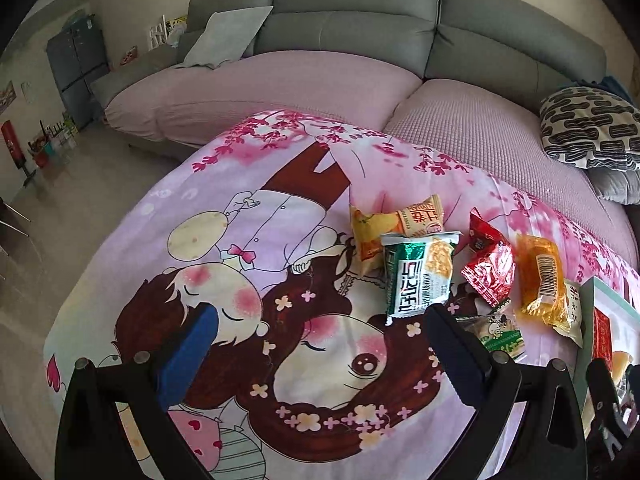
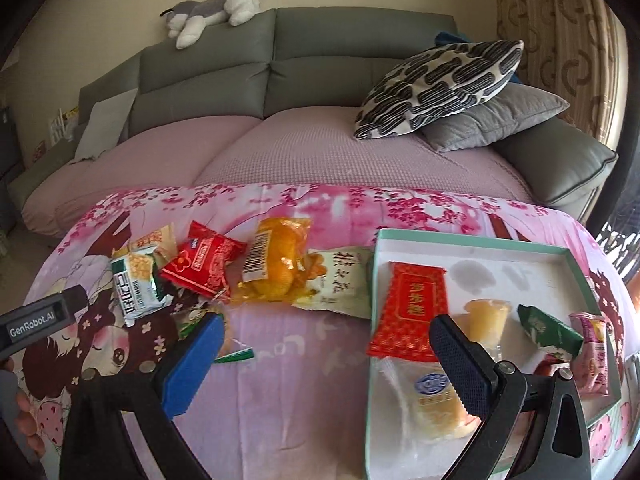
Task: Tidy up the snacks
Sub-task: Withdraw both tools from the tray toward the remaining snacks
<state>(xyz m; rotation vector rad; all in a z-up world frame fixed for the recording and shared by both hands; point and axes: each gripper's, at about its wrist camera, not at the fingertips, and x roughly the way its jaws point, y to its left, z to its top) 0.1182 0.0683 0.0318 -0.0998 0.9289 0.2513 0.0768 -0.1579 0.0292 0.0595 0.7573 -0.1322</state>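
Loose snack packs lie on the pink cartoon cloth (image 1: 248, 360): a green-white pack (image 1: 420, 276) (image 2: 138, 286), a yellow-orange pack (image 1: 384, 232), a red pack (image 1: 490, 268) (image 2: 204, 264), an orange pack with a barcode (image 1: 540, 280) (image 2: 276, 268), a cream pack (image 2: 340, 284) and a small green pack (image 1: 498, 334). A white tray with a green rim (image 2: 472, 242) (image 1: 588, 320) holds a red packet (image 2: 412, 320), a clear yellow pack (image 2: 436, 400) and several others. My left gripper (image 1: 320, 344) is open and empty, just short of the green-white pack. My right gripper (image 2: 324, 344) is open and empty, astride the tray's left rim.
A grey sofa (image 2: 312, 60) with a pink cover (image 2: 320, 152) stands behind the cloth. A patterned cushion (image 2: 436, 84) and a grey cushion (image 2: 496, 120) lie at the right. A plush dog (image 2: 216, 12) lies on the sofa back. The left gripper's body (image 2: 36, 324) shows at the left.
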